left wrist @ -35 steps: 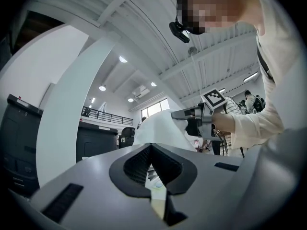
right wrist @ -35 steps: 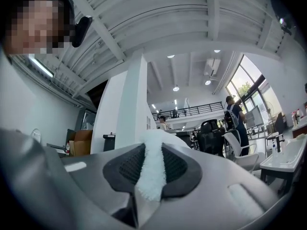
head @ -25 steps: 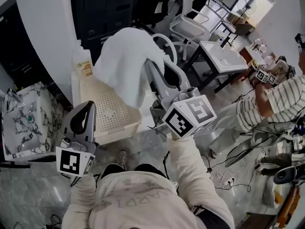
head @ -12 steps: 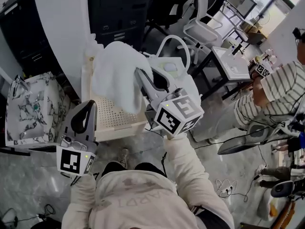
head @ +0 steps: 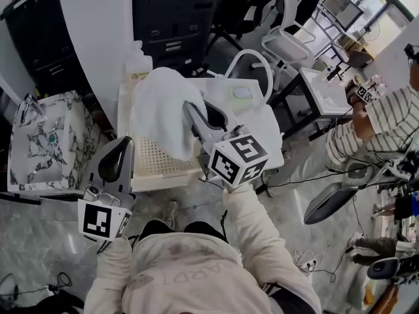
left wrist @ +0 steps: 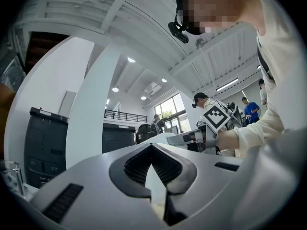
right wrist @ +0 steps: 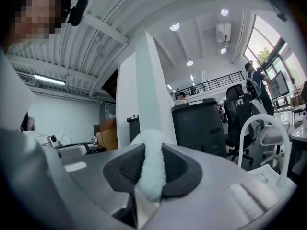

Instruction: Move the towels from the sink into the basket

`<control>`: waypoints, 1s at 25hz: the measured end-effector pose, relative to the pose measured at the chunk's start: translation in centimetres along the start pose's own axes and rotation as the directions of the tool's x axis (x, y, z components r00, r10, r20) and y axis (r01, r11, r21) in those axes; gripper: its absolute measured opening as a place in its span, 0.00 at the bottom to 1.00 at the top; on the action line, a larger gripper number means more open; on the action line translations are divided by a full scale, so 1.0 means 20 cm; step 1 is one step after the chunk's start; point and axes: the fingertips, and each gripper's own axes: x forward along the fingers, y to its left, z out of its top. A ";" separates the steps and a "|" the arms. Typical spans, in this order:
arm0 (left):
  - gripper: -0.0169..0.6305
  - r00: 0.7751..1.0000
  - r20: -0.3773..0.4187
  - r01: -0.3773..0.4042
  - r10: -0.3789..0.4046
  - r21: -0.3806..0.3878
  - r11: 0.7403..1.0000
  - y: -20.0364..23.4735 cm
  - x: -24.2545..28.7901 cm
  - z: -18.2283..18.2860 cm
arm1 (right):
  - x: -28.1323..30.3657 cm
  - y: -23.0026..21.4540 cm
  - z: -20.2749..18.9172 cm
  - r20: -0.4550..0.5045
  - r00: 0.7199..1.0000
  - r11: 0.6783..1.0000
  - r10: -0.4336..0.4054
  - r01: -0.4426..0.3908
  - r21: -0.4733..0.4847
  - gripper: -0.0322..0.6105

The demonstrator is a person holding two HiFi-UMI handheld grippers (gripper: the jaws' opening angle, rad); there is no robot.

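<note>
A white towel (head: 159,110) hangs from my right gripper (head: 190,112), which is shut on its upper fold. In the right gripper view the fold (right wrist: 153,164) shows pinched between the two dark pads (right wrist: 125,170). The towel drapes over the cream perforated basket (head: 157,161) that stands on the floor in front of me. My left gripper (head: 123,144) is held low at the basket's near left corner, its jaws shut with nothing between them (left wrist: 152,146). The marble-patterned sink (head: 40,142) lies at the far left; I see no towel in it.
A white column (head: 98,31) and a dark cabinet (head: 167,15) stand behind the basket. A bottle (head: 139,61) sits at its far edge. A white hoop-backed chair (head: 252,67), an office chair (head: 291,41), a white table (head: 324,87) and a person in a striped shirt (head: 370,133) are at the right.
The right gripper has carried the towel a little lower and to the left, over the basket. The left gripper has kept its place and stayed shut.
</note>
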 end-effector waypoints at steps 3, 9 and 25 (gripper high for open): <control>0.03 1.000 -0.004 -0.003 0.003 -0.003 1.000 0.02 0.00 -0.01 | 0.03 0.00 -0.07 -0.036 0.999 1.000 0.000 0.000 0.011 0.18; 0.03 1.000 -0.013 -0.018 0.018 -0.007 1.000 0.06 -0.01 -0.03 | 0.09 -0.01 -0.21 -0.109 0.994 0.999 -0.005 0.009 0.038 0.18; 0.03 0.999 -0.020 -0.039 0.038 -0.024 0.999 0.16 0.00 -0.09 | 0.22 -0.07 -0.52 -0.302 0.953 0.998 0.000 0.021 0.067 0.19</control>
